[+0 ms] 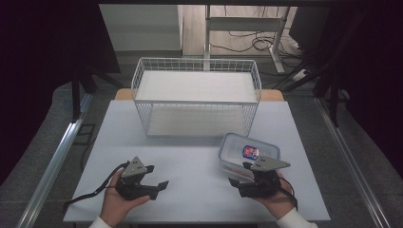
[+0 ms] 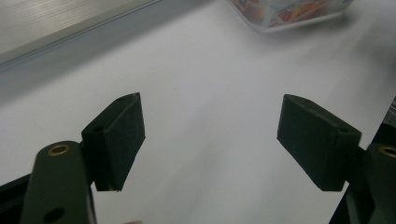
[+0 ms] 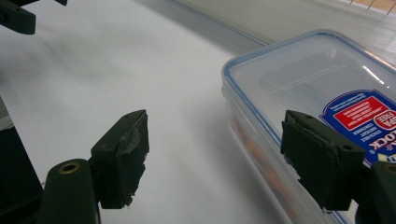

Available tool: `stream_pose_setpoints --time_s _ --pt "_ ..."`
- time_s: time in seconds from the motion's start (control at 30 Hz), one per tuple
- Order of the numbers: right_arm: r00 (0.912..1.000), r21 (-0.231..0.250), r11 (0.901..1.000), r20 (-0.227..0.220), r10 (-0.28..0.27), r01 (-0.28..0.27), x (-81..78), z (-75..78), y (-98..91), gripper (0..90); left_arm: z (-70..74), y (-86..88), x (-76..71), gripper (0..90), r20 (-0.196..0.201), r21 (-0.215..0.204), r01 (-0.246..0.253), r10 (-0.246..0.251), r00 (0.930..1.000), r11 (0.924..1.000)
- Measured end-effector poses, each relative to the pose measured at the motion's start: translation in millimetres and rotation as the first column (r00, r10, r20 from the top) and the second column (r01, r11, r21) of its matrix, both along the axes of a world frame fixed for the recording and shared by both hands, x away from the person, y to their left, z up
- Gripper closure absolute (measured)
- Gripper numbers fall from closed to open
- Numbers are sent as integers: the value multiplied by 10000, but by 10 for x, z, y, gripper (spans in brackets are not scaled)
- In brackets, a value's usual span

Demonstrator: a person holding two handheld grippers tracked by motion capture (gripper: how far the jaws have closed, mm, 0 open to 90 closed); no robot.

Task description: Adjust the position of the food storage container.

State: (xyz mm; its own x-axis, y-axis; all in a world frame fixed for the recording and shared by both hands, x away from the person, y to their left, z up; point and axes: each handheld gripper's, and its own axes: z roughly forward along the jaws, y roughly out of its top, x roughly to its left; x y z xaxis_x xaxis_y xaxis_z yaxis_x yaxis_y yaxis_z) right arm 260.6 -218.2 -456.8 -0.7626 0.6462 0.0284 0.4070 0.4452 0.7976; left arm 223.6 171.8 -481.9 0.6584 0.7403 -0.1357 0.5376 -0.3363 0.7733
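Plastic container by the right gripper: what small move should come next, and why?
Probably ease the right gripper sideways to straddle the lidded plastic container: its jaws stand open with one over the lid's near edge, nothing gripped.

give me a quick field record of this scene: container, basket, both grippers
container: clear lidded food container with blue label, flat on white table, near right
basket: white wire basket, table's far side, looks empty
left gripper: open, over bare table
right gripper: open, beside the container's near edge, not gripping
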Motion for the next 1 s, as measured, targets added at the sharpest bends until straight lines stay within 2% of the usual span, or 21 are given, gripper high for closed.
stream_pose_setpoints --time_s 0.17,0.23,0.33,0.37,0.4,0.47,0.5,0.53,0.57,0.63,0.73,0.8,0.83,0.87,0.9,0.93,0.97,1.0 --pt "9999 -5 10000 119 48 -48 19 52 -17 238 9 7 -24 234 -17 -79 -112 112 9999 9999" --pt "9997 -23 10000 223 19 -19 65 146 -28 240 25 16 -43 234 -16 -222 -172 171 9999 9996" --pt "9988 -283 9993 439 -236 248 204 295 -32 256 26 25 -51 234 7 -160 -105 105 9999 9998" --pt "9988 -283 9993 439 -236 248 204 295 -32 256 26 25 -51 234 7 -160 -105 105 9999 9998" --pt "9985 -350 9986 405 -372 387 354 383 -47 288 22 26 -52 234 18 -153 -90 90 10000 9998" --pt "9974 -529 9967 428 -586 608 514 429 -55 313 16 28 -48 234 -16 -135 -58 58 10000 9999" --pt "9957 -647 9948 539 -752 787 594 436 -54 330 15 29 -45 234 -27 -142 -55 55 10000 9999" --pt "9957 -647 9948 539 -752 787 594 436 -54 330 15 29 -45 234 -27 -142 -55 55 10000 9999" --pt "9928 -840 9908 642 -1010 1063 748 421 -45 360 14 30 -42 234 -33 -132 -47 47 10000 9999" --pt "9909 -1066 9866 669 -1165 1232 892 389 -35 404 1 31 -39 235 -53 -111 -63 62 10000 9999" --pt "9903 -1356 9828 764 -1160 1255 1011 363 -25 472 -3 34 -36 235 -88 -111 -79 78 9999 9999" --pt "9926 -1874 9760 695 -993 1107 1172 324 2 572 -6 30 -34 234 -102 -116 -83 82 9999 9999" --pt "9926 -1874 9760 695 -993 1107 1172 324 2 572 -9 28 -34 234 -111 -115 -71 70 9999 9999" --pt "9934 -2306 9675 728 -891 1037 1268 287 26 641 -14 23 -33 234 -140 -70 -42 41 9999 10000" --pt "9937 -2530 9624 770 -819 989 1310 264 38 667 -17 20 -34 235 -142 -55 -45 44 9999 10000" --pt "9937 -2530 9624 770 -819 989 1310 264 38 667 -17 20 -34 235 -142 -55 -45 44 9999 10000" --pt "9934 -2884 9524 841 -779 991 1383 215 58 737 -19 19 -36 234 -149 -52 -42 41 9999 10000" --pt "9934 -2884 9524 841 -779 991 1383 215 58 737 -19 20 -37 234 -146 -39 -49 49 9999 10000"
